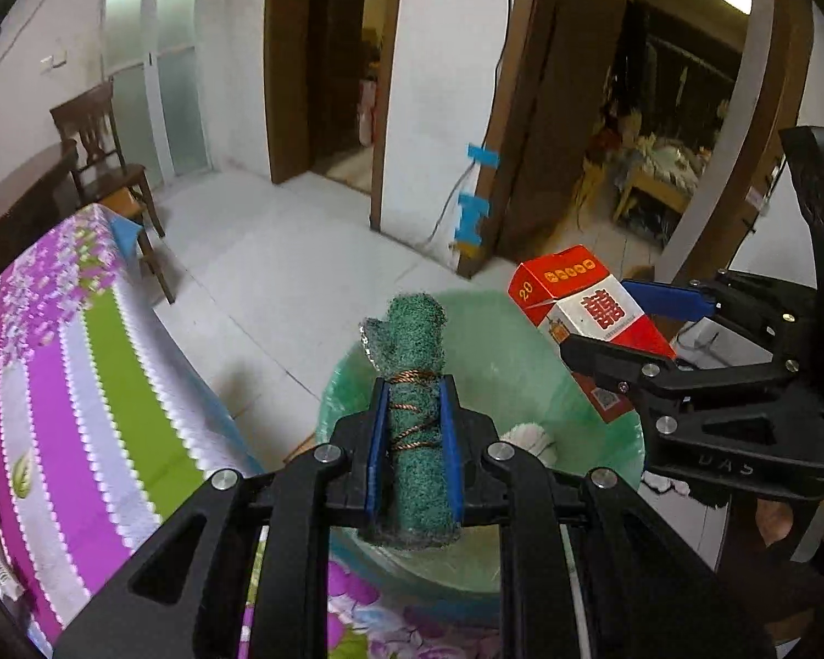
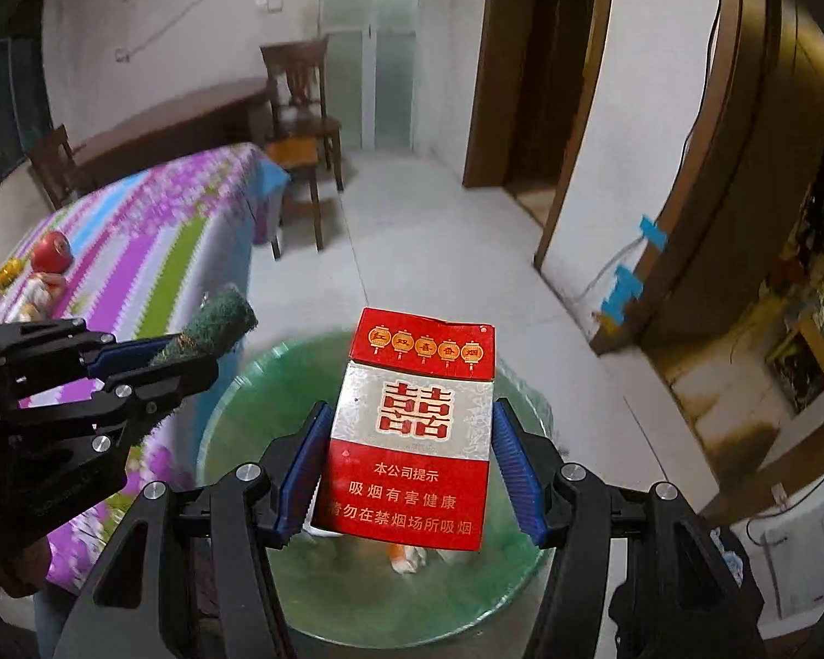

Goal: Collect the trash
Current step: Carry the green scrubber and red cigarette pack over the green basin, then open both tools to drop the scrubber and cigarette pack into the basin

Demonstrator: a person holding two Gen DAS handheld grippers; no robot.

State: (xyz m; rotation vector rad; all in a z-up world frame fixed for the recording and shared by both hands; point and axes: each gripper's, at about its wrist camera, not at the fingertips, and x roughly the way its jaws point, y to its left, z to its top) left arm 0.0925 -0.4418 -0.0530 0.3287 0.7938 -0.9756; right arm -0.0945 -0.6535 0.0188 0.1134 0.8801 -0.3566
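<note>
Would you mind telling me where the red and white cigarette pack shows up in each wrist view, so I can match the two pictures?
Left wrist view: the cigarette pack sits right of centre, tilted, clamped in the right gripper.
Right wrist view: the cigarette pack fills the centre, upright between the blue pads.
Shared landmark: the green-lined trash bin lies below the pack in both.
</note>
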